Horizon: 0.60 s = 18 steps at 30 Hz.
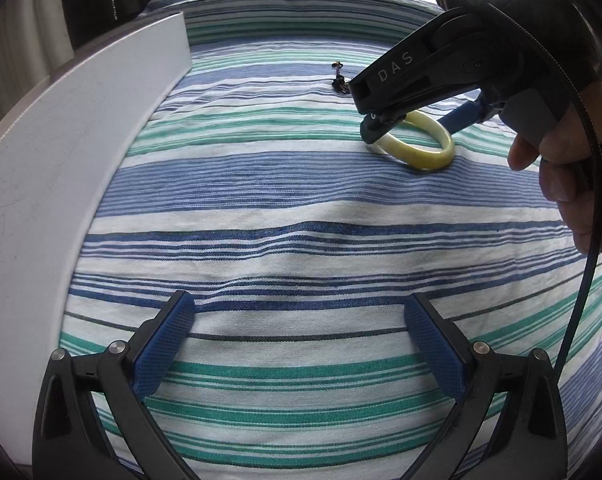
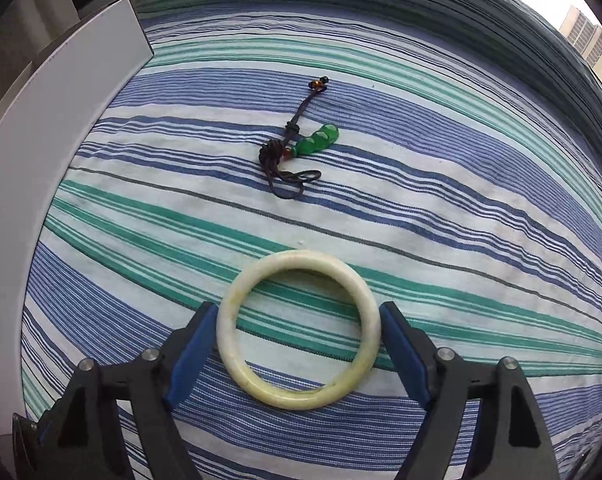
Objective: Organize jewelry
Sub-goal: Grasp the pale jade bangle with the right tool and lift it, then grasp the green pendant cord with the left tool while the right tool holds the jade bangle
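The bangle (image 2: pixel 299 330), a smooth, pale cream-to-yellowish ring of polished stone, lay flat on the striped bedsheet (image 2: pixel 421 200), between the two blue textured pads of the right claw (image 2: pixel 299 322). The pads sat just beside the ring's outer edge on either side; whether they touched it I could not tell, so the claw read as released around the ring rather than clenched on it. Beyond the bangle lay a pendant (image 2: pixel 319 140) of glossy green rounded beads on a dark knotted cord (image 2: pixel 289 172) with small orange beads, well apart from the ring. The sheet was woven cotton, wrinkled, in blue, teal and white bands. A flat white board (image 2: pixel 61 140) edged the bed at the left. The left claw (image 1: pixel 299 344) hung released over bare sheet, nothing between its pads. A hand (image 1: pixel 561 168) gripped the right tool's handle
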Each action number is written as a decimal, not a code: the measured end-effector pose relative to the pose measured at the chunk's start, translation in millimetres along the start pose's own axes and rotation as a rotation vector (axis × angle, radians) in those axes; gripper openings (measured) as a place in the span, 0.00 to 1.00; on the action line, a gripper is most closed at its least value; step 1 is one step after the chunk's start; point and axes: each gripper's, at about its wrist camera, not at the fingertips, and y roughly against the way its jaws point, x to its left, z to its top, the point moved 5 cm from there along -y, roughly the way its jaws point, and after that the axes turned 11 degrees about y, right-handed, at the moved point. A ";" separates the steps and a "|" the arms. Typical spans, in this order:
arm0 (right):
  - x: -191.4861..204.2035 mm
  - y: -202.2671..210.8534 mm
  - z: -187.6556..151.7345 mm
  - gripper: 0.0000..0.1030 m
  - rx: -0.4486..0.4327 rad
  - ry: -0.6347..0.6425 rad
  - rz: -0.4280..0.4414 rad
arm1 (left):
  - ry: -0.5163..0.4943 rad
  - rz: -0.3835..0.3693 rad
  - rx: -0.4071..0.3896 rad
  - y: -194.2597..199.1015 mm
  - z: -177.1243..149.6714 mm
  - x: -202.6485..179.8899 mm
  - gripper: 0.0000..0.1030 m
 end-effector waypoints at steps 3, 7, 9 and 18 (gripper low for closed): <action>-11.6 9.1 -12.4 0.80 -0.020 -0.020 0.027 | -0.007 -0.005 0.008 1.0 -0.1 0.1 1.00; -38.2 20.8 -43.4 0.80 -0.029 -0.045 0.023 | -0.030 -0.007 0.047 6.8 1.6 -0.1 0.99; -54.5 23.3 -62.2 0.80 -0.027 -0.056 0.021 | -0.038 -0.026 0.065 18.7 9.0 -3.4 0.99; -85.8 47.5 -120.0 0.80 -0.085 -0.056 -0.005 | -0.011 -0.208 0.062 60.9 112.4 -41.4 1.00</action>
